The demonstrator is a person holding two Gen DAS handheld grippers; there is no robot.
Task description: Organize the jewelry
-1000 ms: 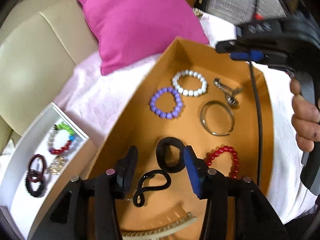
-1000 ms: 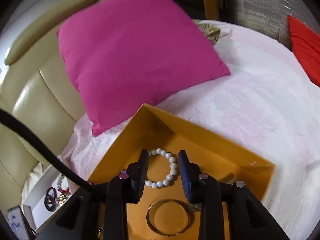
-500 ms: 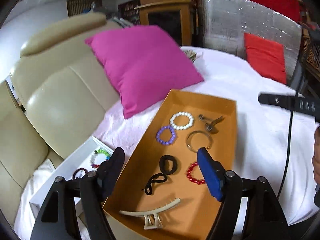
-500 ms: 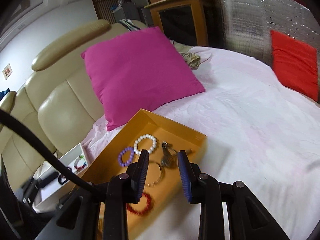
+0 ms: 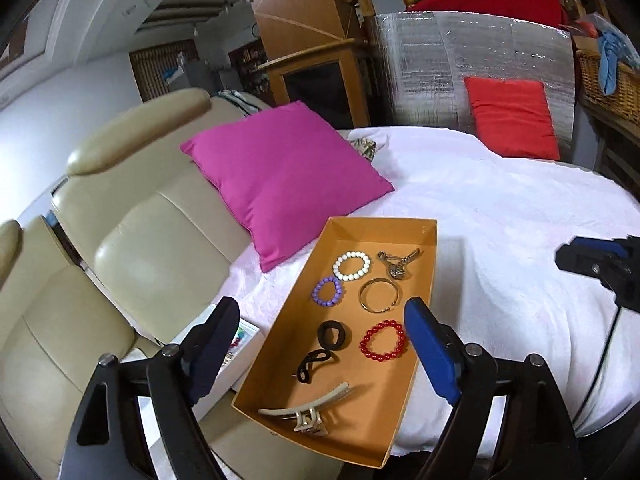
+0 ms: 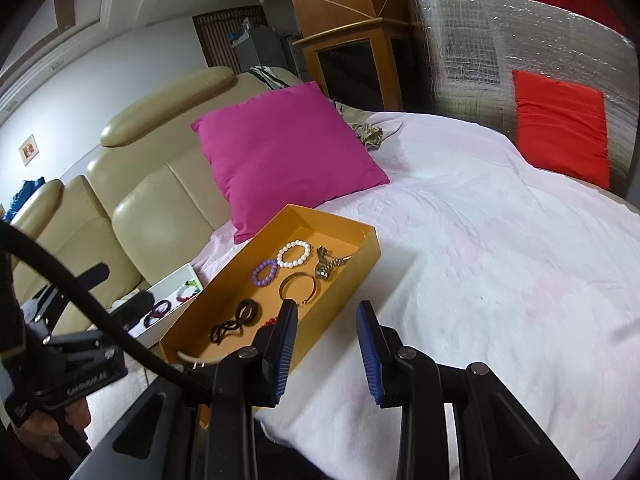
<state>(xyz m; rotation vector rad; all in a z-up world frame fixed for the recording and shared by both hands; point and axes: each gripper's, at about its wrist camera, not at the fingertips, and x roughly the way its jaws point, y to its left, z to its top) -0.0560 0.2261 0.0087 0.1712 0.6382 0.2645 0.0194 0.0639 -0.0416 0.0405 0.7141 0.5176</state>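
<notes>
both tongs, left [image 5: 320, 344] just widening, right [image 6: 326, 320], gape empty above rectangular cardboard tray [image 5: 416, 360].

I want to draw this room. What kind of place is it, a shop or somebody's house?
Most likely somebody's house, a living room or bedroom. There is a cream leather sofa, a pink cushion on a white bedspread, and a wooden cabinet behind. An orange tray of bracelets sits on the spread.
</notes>
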